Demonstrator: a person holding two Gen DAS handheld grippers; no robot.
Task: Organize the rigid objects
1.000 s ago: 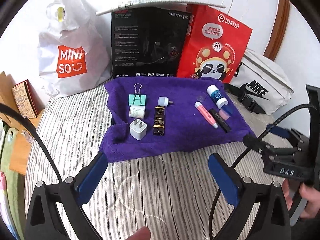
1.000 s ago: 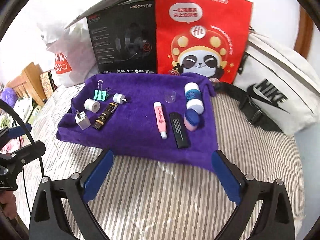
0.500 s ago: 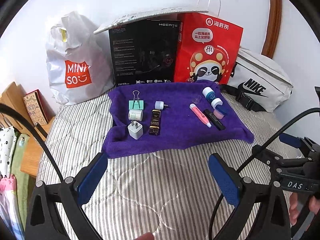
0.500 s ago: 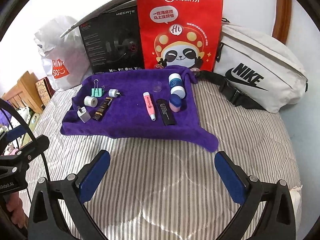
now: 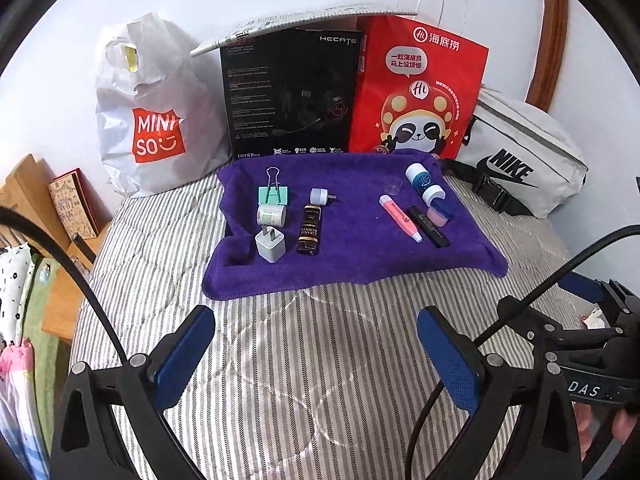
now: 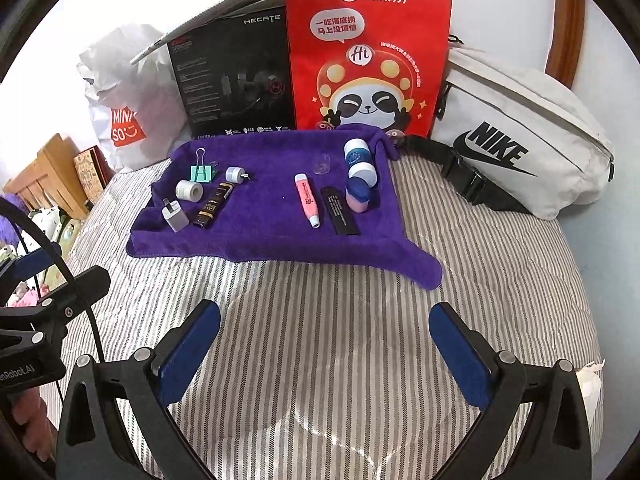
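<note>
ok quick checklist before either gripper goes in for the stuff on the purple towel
1. Left gripper jaws open and empty: ok.
2. Right gripper jaws open and empty: ok.
3. Both grippers short of the purple towel, over the striped bedding: ok.
4. White charger plug apart from the dark bottle: ok.
5. Pink tube clear of the black stick: ok in the right view, a narrow gap.
6. Blue-and-pink cap free of the white bottle: cannot tell.
</note>
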